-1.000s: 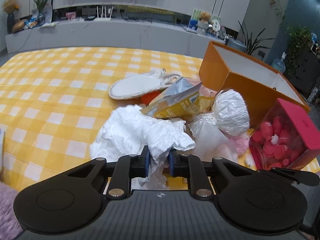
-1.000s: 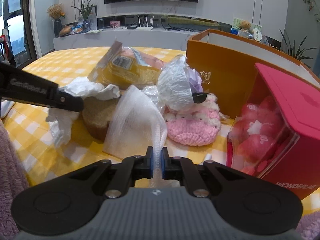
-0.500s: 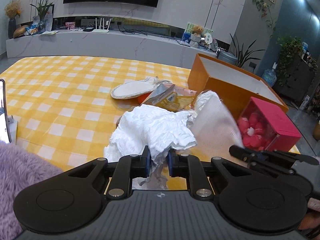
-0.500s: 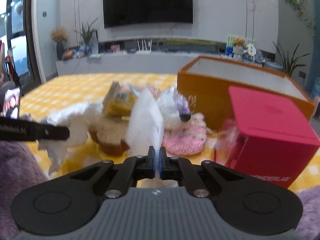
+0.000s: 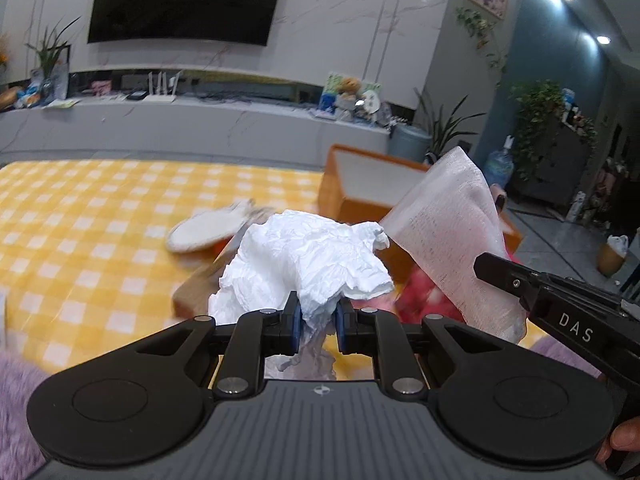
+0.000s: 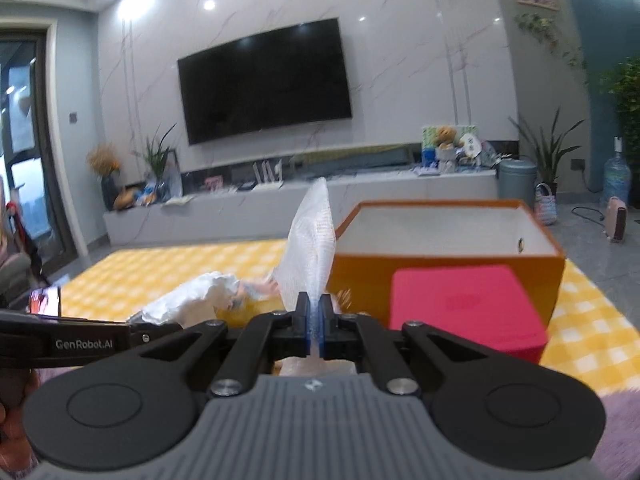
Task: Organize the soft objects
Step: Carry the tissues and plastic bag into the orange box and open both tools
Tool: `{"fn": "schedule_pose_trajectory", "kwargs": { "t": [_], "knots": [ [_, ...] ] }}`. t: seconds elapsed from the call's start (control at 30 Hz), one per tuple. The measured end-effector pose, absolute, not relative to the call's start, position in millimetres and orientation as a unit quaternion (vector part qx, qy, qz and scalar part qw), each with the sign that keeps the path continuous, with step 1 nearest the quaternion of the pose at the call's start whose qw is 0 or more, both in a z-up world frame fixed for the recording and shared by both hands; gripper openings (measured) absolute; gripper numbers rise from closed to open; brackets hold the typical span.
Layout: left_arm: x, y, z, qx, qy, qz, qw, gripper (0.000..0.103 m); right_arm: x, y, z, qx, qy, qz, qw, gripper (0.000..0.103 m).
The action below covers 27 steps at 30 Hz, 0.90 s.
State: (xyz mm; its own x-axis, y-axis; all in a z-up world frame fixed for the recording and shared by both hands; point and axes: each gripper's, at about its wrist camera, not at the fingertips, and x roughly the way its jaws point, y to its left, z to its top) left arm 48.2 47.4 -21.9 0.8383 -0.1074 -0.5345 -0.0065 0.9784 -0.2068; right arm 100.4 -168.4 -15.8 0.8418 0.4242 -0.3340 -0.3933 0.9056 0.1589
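Note:
My left gripper (image 5: 316, 322) is shut on a crumpled white tissue wad (image 5: 308, 256), held up above the yellow checked table (image 5: 100, 216). My right gripper (image 6: 315, 322) is shut on a thin white mesh cloth (image 6: 310, 240) that stands up from its jaws. In the left wrist view that mesh cloth (image 5: 448, 232) hangs at the right, and the right gripper's black body (image 5: 560, 312) enters from the lower right. In the right wrist view the tissue wad (image 6: 188, 298) shows at the left. An open orange box (image 6: 448, 256) stands behind.
A pink-lidded box (image 6: 468, 312) sits in front of the orange box. A white slipper (image 5: 208, 230) lies on the table beyond the tissue. A brown item (image 5: 196, 292) and a yellow packet (image 6: 248, 308) lie blurred below. Purple fuzzy fabric (image 5: 16, 408) lies at the near edge.
Both grippers have risen from the pile, lifting the tissue wad and the mesh cloth clear of the table. The views tilted up, showing more of the room.

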Motion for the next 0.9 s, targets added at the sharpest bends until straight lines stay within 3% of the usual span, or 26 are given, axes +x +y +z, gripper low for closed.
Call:
{"fn": "schedule_pose_trajectory", "kwargs": {
  "t": [0.53, 0.9],
  "knots": [
    [171.3, -7.4, 38.6, -0.050, 0.235, -0.126, 0.963, 0.018, 211.9, -240.8, 43.0, 0.072, 0.160, 0.150, 0.973, 0.001],
    [287.0, -67.9, 1.9, -0.054, 0.291, -0.191, 0.936, 0.018, 321.2, -284.3, 23.2, 0.085, 0.266, 0.107, 0.954, 0.001]
  ]
}}
